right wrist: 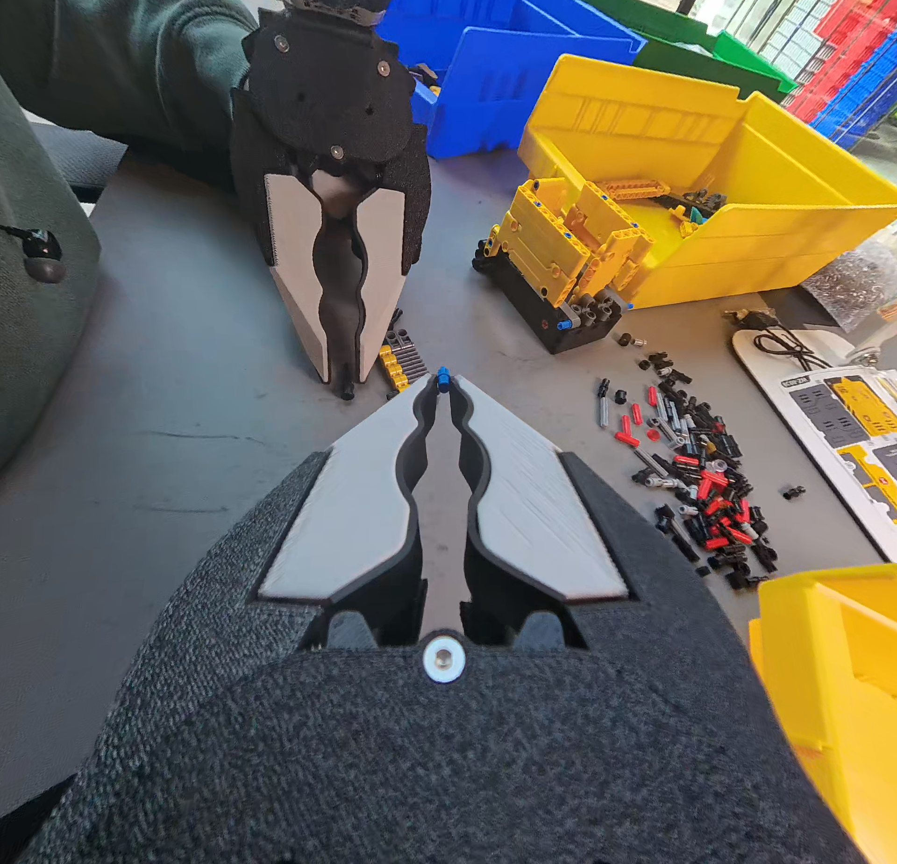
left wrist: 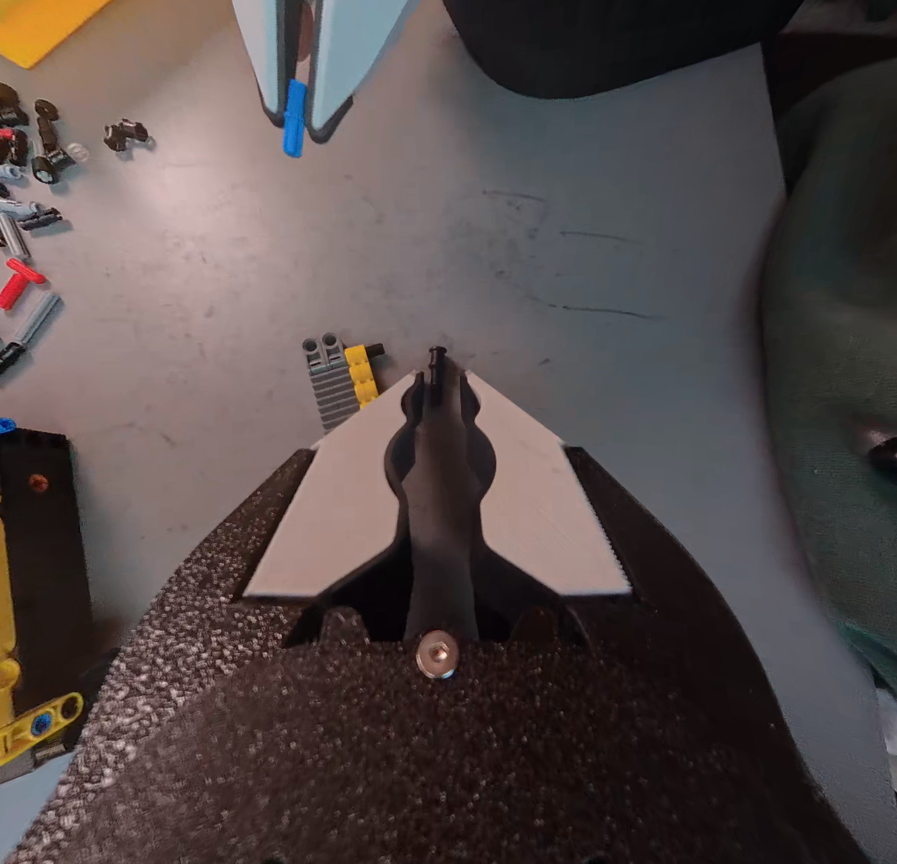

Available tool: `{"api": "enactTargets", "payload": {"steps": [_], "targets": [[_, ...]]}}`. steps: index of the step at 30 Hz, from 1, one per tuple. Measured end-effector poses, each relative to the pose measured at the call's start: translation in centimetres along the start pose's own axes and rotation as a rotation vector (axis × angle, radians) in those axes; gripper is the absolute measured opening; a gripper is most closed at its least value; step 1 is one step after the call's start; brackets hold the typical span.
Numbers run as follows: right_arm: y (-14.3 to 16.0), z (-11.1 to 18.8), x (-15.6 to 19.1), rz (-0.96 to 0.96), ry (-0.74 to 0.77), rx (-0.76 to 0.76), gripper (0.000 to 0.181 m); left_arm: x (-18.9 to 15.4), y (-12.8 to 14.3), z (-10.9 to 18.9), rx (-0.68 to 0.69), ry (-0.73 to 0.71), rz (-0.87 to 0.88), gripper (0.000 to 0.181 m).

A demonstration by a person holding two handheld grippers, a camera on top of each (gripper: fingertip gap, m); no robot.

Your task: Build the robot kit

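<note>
Left gripper (left wrist: 439,373) pinches a slim black pin (left wrist: 435,373) — right gripper (right wrist: 442,379) a stubby blue pin (right wrist: 442,378).

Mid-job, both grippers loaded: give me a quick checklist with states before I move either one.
1. Left gripper shut on the black pin: ok.
2. Right gripper shut on the blue pin: ok.
3. Both pins stick out past the fingertips: ok.
4. Grippers apart, not touching: ok.
5. Grey and yellow brick piece lies on the table right beside the left gripper's fingers; whether they touch: cannot tell.
6. Black pin's tip off the table: cannot tell.
</note>
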State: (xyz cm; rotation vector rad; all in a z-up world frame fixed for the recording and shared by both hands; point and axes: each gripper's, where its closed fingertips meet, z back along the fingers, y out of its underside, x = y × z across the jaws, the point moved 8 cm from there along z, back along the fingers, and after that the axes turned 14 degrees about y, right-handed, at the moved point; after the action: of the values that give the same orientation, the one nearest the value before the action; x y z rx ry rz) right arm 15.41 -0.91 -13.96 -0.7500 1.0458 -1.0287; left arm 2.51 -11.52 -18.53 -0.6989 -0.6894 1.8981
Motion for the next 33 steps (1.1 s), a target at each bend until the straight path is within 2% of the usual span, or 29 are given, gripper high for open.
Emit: {"api": "enactTargets", "payload": {"steps": [8,14,18,26,33], "targets": [[-0.4,-0.2,1.3,-0.029,-0.111,-0.022,0.004,0.0,-0.3,-0.2,-0.002,-0.022,-0.054,0.002],[-2.2,0.1,1.9,-0.074,-0.122,-0.135,0.004,0.1,-2.5,3.8,-0.373,-0.018,-0.089,0.003],[-3.3,0.5,1.8,-0.101,-0.112,-0.196,0.004,-0.1,-2.9,5.2,-0.493,-0.011,-0.112,0.003],[-3.7,0.5,1.9,-0.099,-0.097,-0.207,0.004,-0.6,-3.3,5.6,-0.543,0.023,-0.142,0.003],[-3.5,0.3,2.1,-0.1,-0.105,-0.181,0.004,-0.8,-3.3,5.1,-0.508,0.013,-0.154,0.003]]}}
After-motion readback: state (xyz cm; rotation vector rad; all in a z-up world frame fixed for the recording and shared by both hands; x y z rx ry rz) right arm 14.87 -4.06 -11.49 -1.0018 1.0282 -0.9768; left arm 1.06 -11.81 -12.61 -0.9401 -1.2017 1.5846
